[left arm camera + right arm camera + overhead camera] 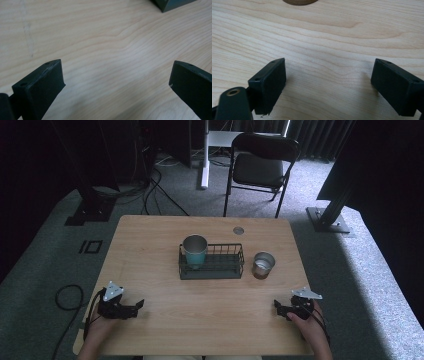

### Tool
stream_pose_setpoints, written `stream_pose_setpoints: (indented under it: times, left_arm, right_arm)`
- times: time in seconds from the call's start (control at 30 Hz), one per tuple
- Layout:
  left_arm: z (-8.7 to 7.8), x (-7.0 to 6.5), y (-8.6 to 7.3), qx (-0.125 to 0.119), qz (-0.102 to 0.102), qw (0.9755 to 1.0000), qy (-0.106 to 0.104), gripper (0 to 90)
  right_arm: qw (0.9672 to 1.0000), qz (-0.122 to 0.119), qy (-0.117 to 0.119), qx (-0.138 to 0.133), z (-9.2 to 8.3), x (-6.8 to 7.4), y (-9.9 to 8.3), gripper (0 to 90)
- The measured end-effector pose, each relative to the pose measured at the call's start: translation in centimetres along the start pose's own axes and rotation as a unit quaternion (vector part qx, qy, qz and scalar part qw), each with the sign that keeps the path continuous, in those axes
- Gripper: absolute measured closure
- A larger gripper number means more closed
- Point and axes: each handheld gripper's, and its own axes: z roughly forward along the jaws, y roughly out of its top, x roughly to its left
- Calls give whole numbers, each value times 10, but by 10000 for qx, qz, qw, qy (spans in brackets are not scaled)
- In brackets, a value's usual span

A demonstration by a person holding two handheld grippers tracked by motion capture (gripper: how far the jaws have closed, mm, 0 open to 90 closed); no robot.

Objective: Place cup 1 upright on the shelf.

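A dark wire basket (pixel 212 262) stands at the middle of the wooden table (pixel 160 235). A teal metal cup (pixel 195 250) stands upright in its left end. A second metal cup (pixel 263 265) stands on the table just right of the basket. My left gripper (pixel 139 306) rests near the front left edge, open, nothing between its jaws; its own view shows bare wood and a corner of the basket (pixel 172 3). My right gripper (pixel 278 308) rests near the front right edge, open and empty, its fingers (pixel 268 83) wide apart over bare wood.
A round grommet (pixel 238 230) sits in the tabletop near the far edge. A black folding chair (pixel 260 165) stands beyond the table. Cables (pixel 67 297) lie on the carpet at the left. Dark frame posts stand at both far sides.
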Motion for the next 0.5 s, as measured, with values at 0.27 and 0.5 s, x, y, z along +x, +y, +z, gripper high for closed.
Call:
stream_pose_setpoints:
  times: [0.27, 0.5]
  left_arm:
    - [-7, 9, -8, 85, -154, 9998, 110, 3]
    - [-11, 14, -21, 294, -217, 9990, 275, 4]
  right_arm:
    - [10000, -1, 0, 0, 0, 0, 0, 126]
    - [10000, 0, 1, 1, 0, 0, 0, 125]
